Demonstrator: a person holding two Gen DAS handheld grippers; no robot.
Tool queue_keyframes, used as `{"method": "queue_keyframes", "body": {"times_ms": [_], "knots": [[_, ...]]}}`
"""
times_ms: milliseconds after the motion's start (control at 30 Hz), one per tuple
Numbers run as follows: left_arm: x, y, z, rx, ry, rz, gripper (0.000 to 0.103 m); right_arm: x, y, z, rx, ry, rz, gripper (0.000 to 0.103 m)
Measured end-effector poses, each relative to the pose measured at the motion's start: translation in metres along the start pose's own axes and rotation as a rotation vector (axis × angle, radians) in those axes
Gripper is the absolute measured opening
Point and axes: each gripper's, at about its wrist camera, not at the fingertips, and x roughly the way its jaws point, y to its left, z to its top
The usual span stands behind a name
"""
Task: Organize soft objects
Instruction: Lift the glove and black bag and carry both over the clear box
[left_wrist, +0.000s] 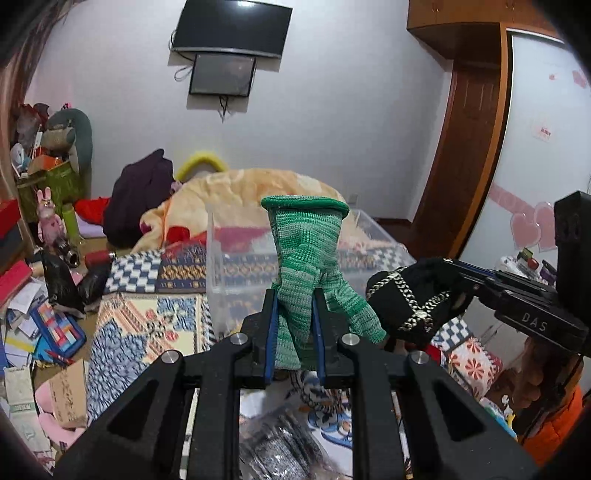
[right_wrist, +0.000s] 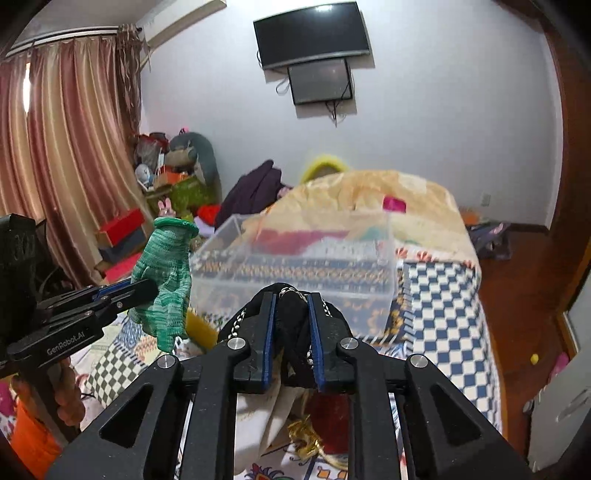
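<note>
My left gripper (left_wrist: 294, 295) is shut on a green knit glove (left_wrist: 308, 254) and holds it upright above the bed; the glove also shows in the right wrist view (right_wrist: 166, 280). My right gripper (right_wrist: 290, 299) is shut on a black cloth item with a metal chain (right_wrist: 291, 332), also seen at the right of the left wrist view (left_wrist: 413, 299). A clear plastic bin (right_wrist: 295, 254) stands on the bed just beyond both grippers, with red and patterned fabric inside; it also shows in the left wrist view (left_wrist: 236, 266).
A patterned quilt (left_wrist: 147, 317) covers the bed, with a beige blanket (right_wrist: 388, 192) and dark purple clothes (left_wrist: 140, 192) behind the bin. Clutter, boxes and toys (left_wrist: 48, 236) crowd the left side. A wooden floor (right_wrist: 517, 295) runs along the bed's right.
</note>
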Motion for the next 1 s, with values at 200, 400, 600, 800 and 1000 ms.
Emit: {"method": "queue_keyframes", "body": {"times_ms": [200,400,600,800,1000], "knots": [[-0.005,0.000,0.022,0.018,-0.060,0.015,0.016,-0.007,-0.002,0.017,-0.005,-0.065,-0.010,0.014],[0.002,0.003,0.044,0.022,-0.087,0.007,0.017,-0.012,-0.003,0.038,-0.006,-0.138,-0.019,0.014],[0.018,0.010,0.066,0.022,-0.095,0.023,0.017,-0.004,-0.002,0.055,-0.025,-0.179,-0.043,0.014],[0.046,0.016,0.075,0.019,-0.046,0.054,0.017,0.019,-0.006,0.062,-0.027,-0.169,-0.070,0.014],[0.087,0.022,0.076,0.024,0.044,0.090,0.016,0.049,-0.012,0.060,-0.046,-0.102,-0.101,0.014]]}}
